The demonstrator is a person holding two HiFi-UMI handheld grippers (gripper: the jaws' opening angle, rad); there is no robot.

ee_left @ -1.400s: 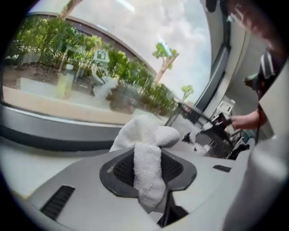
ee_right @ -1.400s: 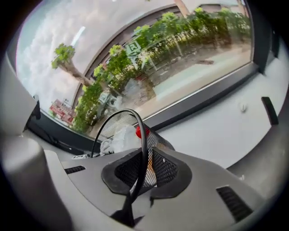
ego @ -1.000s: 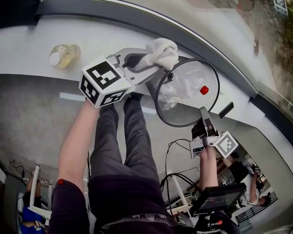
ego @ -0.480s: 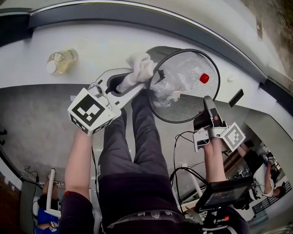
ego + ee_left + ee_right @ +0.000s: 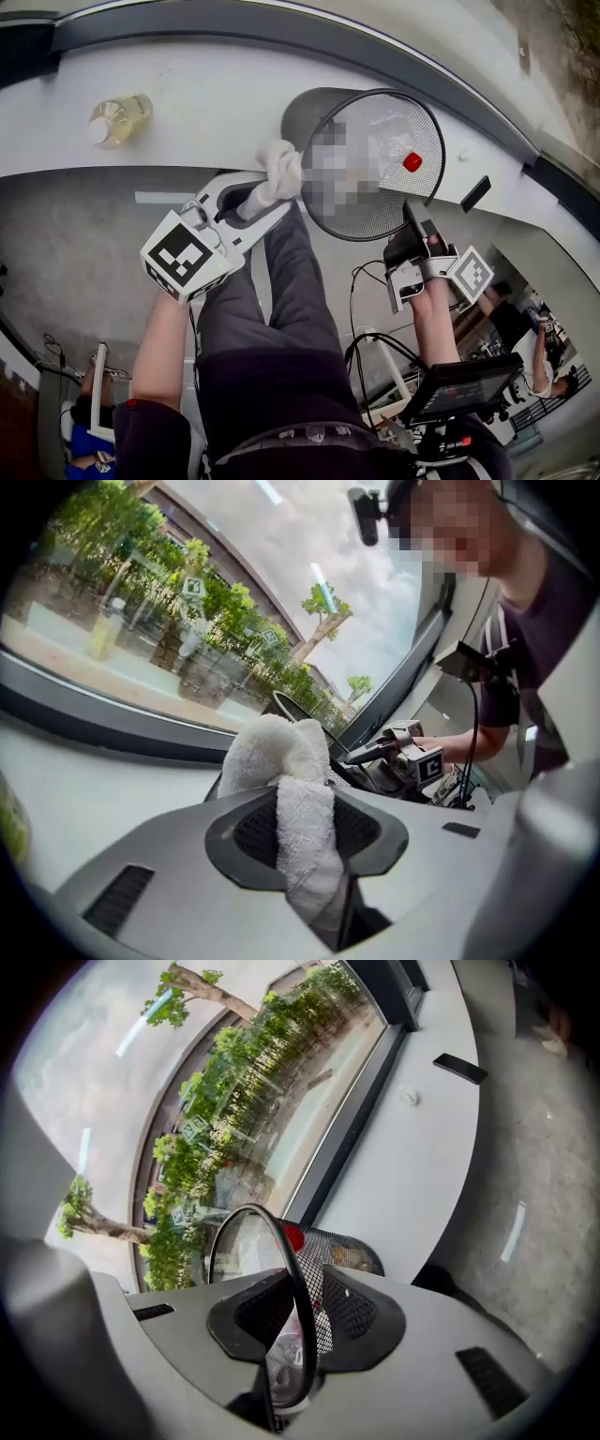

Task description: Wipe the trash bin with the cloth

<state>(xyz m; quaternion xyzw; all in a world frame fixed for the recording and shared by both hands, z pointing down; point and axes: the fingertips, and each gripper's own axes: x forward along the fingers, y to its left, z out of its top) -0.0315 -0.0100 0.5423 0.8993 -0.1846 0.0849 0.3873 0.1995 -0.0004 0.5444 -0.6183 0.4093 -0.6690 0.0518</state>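
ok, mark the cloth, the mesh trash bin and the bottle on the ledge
cloth (image 5: 279, 167): head view, bunched white end.
mesh trash bin (image 5: 305, 117): head view, outer side wall.
bottle (image 5: 127, 114): head view, clear body with yellowish liquid.

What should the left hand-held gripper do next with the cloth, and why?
Probably sweep the cloth along the outer wall of the trash bin. The left hand-held gripper clamps the cloth right beside the rim, and the right hand-held gripper pinches the opposite rim, seemingly steadying the tilted bin.
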